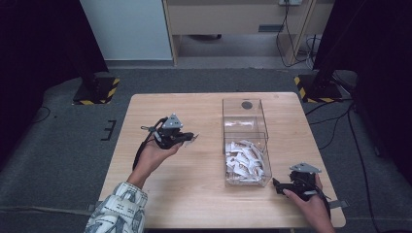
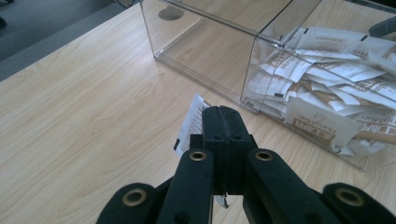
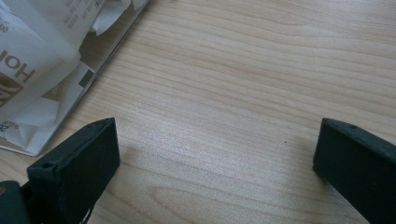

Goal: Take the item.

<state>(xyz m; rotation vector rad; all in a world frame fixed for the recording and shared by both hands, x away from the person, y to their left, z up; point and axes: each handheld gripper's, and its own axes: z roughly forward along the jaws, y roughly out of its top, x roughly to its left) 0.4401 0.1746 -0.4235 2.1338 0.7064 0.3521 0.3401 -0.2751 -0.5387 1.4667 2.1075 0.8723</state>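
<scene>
Sachets (image 1: 245, 160) of thin white-and-tan paper lay heaped in the near compartment of the clear, hard-walled box (image 1: 245, 109) toward the table's (image 1: 145, 121) right edge; its far compartment stood empty. Our left gripper (image 2: 223, 122) pinched one flat sachet (image 2: 192, 119) over the table's middle, jaws pressed tight on its edge. Our right gripper (image 3: 215, 158) rested near the front right corner, jaws wide apart, holding nothing. We judged a firm, steady pinch best, since such limp paper slips easily.
</scene>
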